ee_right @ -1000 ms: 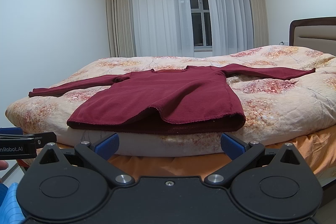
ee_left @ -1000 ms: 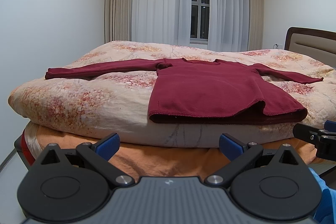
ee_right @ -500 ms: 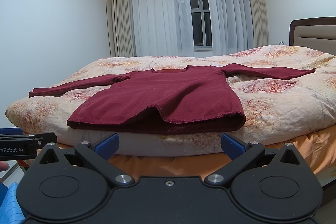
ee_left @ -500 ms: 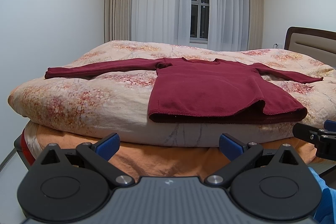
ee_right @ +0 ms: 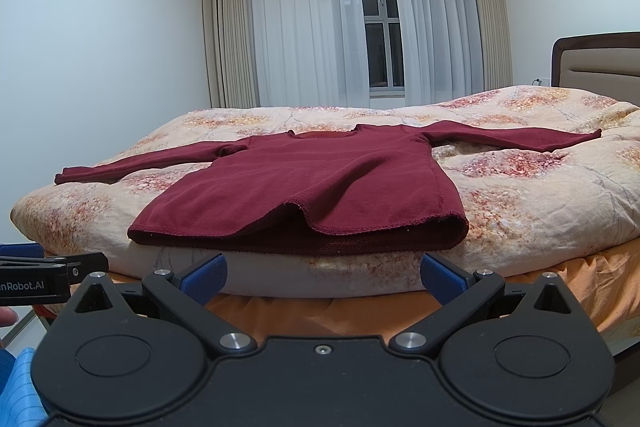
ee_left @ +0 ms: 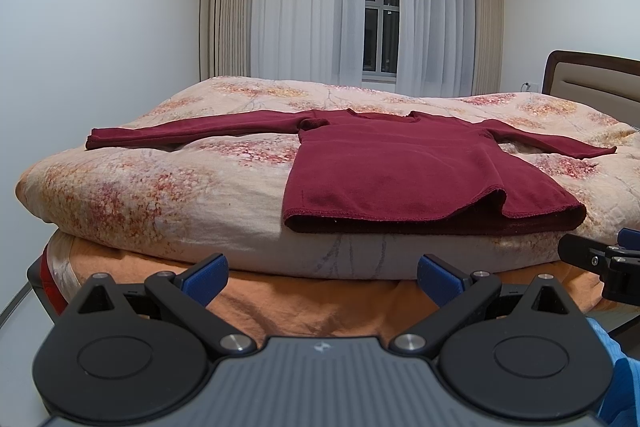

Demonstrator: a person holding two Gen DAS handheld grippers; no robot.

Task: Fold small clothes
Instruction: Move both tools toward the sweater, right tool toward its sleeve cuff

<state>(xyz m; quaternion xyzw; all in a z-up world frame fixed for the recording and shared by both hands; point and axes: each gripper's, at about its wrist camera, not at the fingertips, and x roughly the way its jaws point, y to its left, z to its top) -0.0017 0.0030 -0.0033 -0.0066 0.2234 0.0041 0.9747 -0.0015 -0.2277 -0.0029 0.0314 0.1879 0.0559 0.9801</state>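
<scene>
A dark red long-sleeved top (ee_left: 400, 171) lies flat on the bed, both sleeves spread out, its hem at the near edge of the quilt; it also shows in the right wrist view (ee_right: 320, 187). My left gripper (ee_left: 322, 273) is open and empty, below and in front of the hem. My right gripper (ee_right: 322, 273) is open and empty, also below the hem. The right gripper's tip (ee_left: 592, 259) shows at the right edge of the left wrist view. The left gripper's tip (ee_right: 60, 267) shows at the left edge of the right wrist view.
A floral quilt (ee_left: 160, 187) covers the bed over an orange sheet (ee_left: 320, 303). A headboard (ee_left: 592, 79) stands at the right. White curtains and a window (ee_left: 380, 19) are behind the bed. A white wall is at the left.
</scene>
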